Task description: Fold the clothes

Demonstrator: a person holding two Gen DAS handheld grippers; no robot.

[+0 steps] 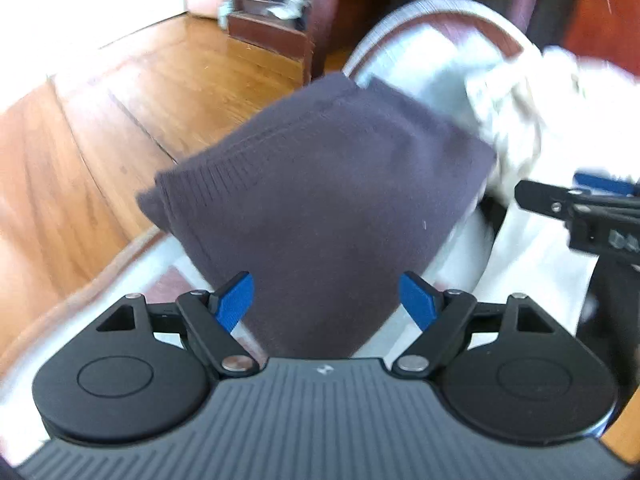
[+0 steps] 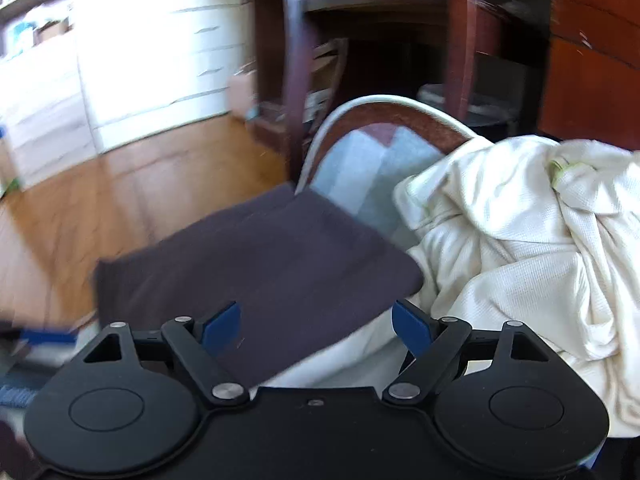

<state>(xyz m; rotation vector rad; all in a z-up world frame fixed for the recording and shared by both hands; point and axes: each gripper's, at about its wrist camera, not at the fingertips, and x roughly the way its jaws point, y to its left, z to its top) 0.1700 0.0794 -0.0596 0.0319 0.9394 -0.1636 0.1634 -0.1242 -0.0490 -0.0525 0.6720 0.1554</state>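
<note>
The dark knit garment point(image 1: 320, 200) lies folded into a flat, compact shape on the round surface point(image 1: 436, 12), with one corner hanging over the edge toward the wooden floor point(image 1: 140, 92). The left gripper point(image 1: 327, 300) hovers just above it with jaws spread wide and nothing between them; the right gripper point(image 2: 316, 326) is near the garment's edge, its jaws also released. I judge that this garment is finished and the next step is to take the crumpled cream garment point(image 2: 520, 240), which lies beside the dark one and partly under its edge. This would need a grasp at a hem or shoulder. Only the right wrist view shows the cream pile fully; the left wrist view shows the other gripper from the side.
</note>
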